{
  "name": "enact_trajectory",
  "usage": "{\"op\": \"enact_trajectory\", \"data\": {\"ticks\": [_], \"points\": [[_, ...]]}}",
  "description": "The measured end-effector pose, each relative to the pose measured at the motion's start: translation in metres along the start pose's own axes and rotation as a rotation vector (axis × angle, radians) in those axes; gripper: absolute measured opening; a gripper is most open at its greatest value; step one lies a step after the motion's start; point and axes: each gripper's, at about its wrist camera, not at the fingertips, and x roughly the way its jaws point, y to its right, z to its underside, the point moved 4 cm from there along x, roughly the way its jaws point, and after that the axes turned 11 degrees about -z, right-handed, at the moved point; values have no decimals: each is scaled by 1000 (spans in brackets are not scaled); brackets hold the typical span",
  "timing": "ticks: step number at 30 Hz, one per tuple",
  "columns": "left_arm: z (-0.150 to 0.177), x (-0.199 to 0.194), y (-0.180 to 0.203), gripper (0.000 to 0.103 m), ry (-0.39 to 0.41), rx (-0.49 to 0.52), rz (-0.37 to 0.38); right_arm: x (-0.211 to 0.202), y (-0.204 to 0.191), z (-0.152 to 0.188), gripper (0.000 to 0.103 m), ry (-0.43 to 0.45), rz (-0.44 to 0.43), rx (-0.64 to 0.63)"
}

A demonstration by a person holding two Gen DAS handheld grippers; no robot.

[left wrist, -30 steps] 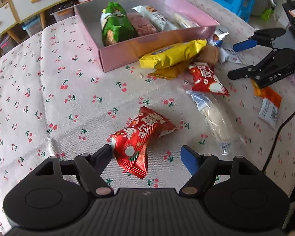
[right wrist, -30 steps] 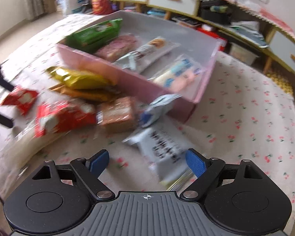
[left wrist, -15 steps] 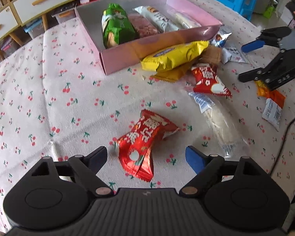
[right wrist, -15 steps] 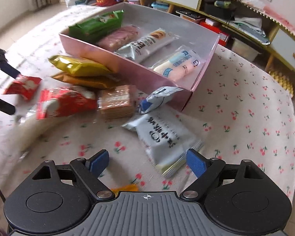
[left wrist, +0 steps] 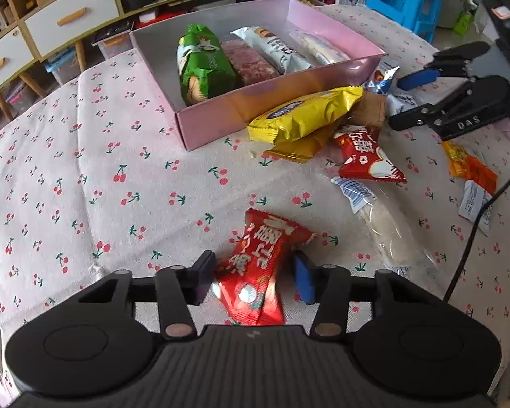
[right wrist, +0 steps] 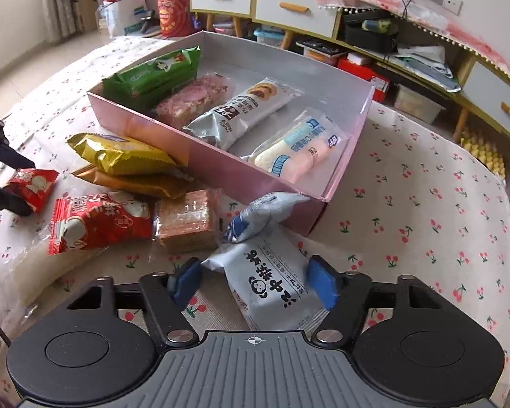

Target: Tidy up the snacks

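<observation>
So far: four snacks lie in the pink box at 12 o'clock | left tool just closed, pinching red packet | right tool closing around grey packet, not gripping | several left on tabletop

Your left gripper is a chunky matte-black rig: ribbed grey grip plate in the middle with a tiny lightning mark, and a big round disc on each side. Silver rivets pin the linkage arms. One finger pad is black, the other bright blue. Your right gripper is the same build, but both pads are blue and the plate carries a crosshair mark. Seen from the left camera, its side reads "DAS", and a thin black cable trails off it.
</observation>
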Motion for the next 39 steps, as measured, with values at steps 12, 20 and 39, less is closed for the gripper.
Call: {"op": "enact_trajectory", "data": {"ticks": [12, 20, 39], "points": [[-5, -7, -10, 37, -5, -132, 24, -29, -7, 5, 43, -3, -85, 159], [-4, -3, -11, 37, -38, -208, -2, -29, -11, 9, 48, 10, -62, 132], [-6, 4, -6, 37, -60, -199, 0, -10, 6, 20, 78, -68, -18, 2]]}}
